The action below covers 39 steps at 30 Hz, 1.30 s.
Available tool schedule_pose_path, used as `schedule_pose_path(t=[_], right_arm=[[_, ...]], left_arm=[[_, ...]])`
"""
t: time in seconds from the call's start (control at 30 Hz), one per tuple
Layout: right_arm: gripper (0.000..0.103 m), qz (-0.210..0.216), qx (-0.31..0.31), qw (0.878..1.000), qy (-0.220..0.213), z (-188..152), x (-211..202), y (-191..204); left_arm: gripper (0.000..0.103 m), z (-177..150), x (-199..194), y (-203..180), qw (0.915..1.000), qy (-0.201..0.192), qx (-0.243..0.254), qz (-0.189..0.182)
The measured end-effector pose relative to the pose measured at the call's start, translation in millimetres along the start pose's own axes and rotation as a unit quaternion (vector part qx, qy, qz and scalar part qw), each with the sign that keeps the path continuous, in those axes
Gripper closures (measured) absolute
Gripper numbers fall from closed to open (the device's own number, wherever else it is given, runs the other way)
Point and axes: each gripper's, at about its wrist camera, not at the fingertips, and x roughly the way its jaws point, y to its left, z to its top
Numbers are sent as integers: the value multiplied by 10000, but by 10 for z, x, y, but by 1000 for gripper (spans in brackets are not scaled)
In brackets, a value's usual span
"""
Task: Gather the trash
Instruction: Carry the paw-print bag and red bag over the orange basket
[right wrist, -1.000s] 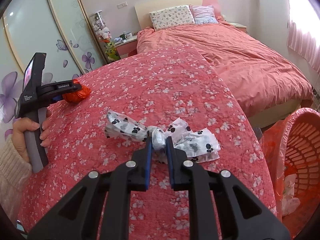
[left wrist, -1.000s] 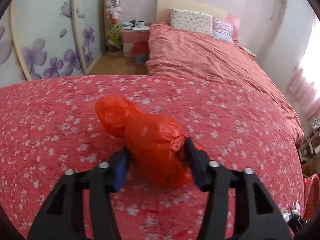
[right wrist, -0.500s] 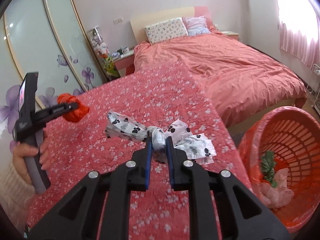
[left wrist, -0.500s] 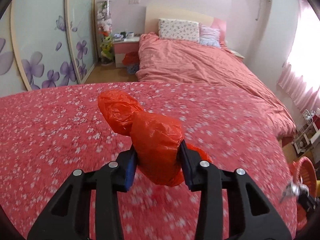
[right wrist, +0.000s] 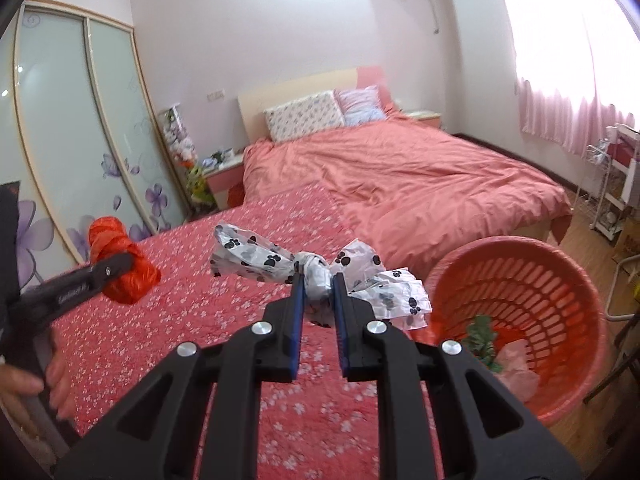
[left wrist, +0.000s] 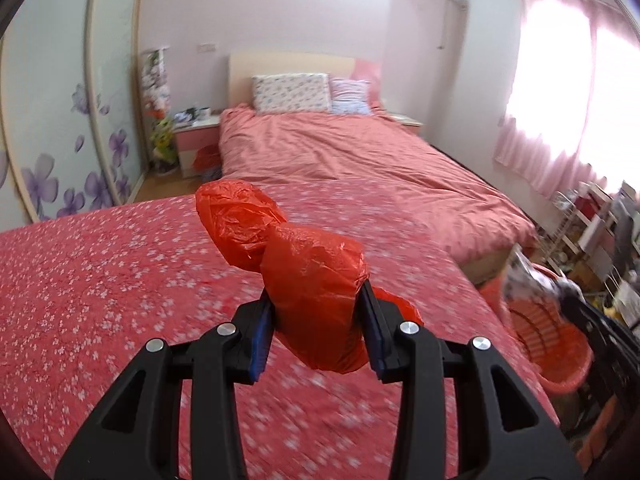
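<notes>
My left gripper (left wrist: pixel 317 300) is shut on a knotted orange plastic bag (left wrist: pixel 308 276) and holds it above the red floral table cover (left wrist: pixel 100 280). The same bag (right wrist: pixel 120 264) shows at the left of the right wrist view. My right gripper (right wrist: pixel 318 284) is shut on the knot of a white paw-print plastic bag (right wrist: pixel 316 276), lifted off the table near its right edge. An orange-red slotted basket (right wrist: pixel 560 292) stands on the floor at the right, with green and pink trash inside. It also shows in the left wrist view (left wrist: pixel 560 360).
A bed with a salmon cover (right wrist: pixel 420 176) stands beyond the table. A sliding wardrobe with purple flowers (right wrist: pixel 80 140) is at the left, with a nightstand (right wrist: pixel 224 176) by it. A white rack (right wrist: pixel 616 184) stands by the pink curtains at the right.
Both grippers rose with their bags and swung right toward the basket. The orange bag left the table. The basket came fuller into the right wrist view.
</notes>
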Motion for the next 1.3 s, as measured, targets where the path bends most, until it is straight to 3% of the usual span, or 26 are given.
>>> schedule_pose_path(t=[0.53,1.3], right_arm=[[88,-744,303,9937,-783,-92,-591,-498],[87,-1507,984,9795,-900,-286,-595,-1417]], left_arm=[[63,-237,-109,-856,9949,-68,576,-826],[63,-425,211,-1849,9793,52,957,-1782]])
